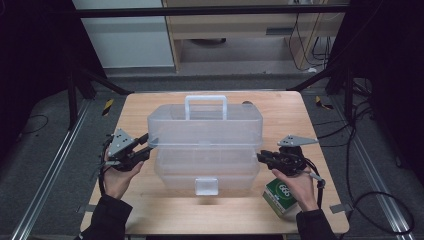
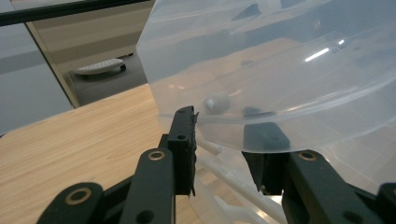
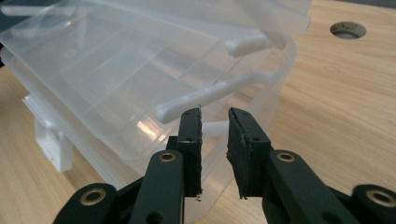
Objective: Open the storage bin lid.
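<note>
A clear plastic tiered box [image 1: 207, 170] stands mid-table, its upper tray [image 1: 205, 125] swung up and back on white link arms [image 3: 210, 95]. A white handle [image 1: 205, 102] tops it and a latch [image 1: 206, 186] hangs at the front. My left gripper [image 1: 149, 142] is at the tray's left end. In the left gripper view [image 2: 219, 126] one jaw lies outside the tray's rounded corner [image 2: 280, 70] and the other shows through the plastic, closed on it. My right gripper [image 1: 261, 156] sits at the box's right end. Its jaws [image 3: 215, 116] stand slightly apart just short of a link arm, gripping nothing.
A green and white carton [image 1: 281, 196] lies by the right hand near the front right corner. The wooden table [image 1: 135, 115] has a round hole [image 3: 348, 29] at the back right. Black frame rails and cables surround the table.
</note>
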The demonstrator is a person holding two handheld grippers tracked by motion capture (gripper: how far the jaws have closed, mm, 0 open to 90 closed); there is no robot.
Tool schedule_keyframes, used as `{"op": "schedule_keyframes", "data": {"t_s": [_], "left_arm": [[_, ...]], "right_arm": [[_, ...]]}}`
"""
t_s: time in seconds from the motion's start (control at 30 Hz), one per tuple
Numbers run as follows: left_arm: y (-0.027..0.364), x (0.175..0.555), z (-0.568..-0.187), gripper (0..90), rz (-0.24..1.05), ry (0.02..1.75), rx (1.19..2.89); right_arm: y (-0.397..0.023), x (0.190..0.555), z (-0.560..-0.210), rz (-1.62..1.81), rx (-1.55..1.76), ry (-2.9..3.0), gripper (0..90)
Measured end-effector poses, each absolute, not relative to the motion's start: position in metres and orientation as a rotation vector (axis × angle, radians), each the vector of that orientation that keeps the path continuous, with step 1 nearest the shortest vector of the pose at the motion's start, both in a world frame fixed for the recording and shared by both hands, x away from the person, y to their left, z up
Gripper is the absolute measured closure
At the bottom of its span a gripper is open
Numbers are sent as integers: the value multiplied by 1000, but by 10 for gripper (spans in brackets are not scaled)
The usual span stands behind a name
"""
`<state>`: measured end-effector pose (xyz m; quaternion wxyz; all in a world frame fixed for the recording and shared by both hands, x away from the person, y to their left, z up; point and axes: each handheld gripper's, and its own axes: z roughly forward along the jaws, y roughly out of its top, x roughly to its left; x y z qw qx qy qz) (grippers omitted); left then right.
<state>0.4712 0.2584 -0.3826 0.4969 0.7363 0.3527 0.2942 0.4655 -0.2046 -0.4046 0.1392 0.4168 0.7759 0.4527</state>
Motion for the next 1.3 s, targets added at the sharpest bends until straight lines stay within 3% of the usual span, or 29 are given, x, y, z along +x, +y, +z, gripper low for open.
{"op": "schedule_keyframes", "data": {"t_s": [1.3], "left_arm": [[253,496,-352,696,767,872,1714]], "right_arm": [[-196,469,-418,1254,1269,2250,756]]}}
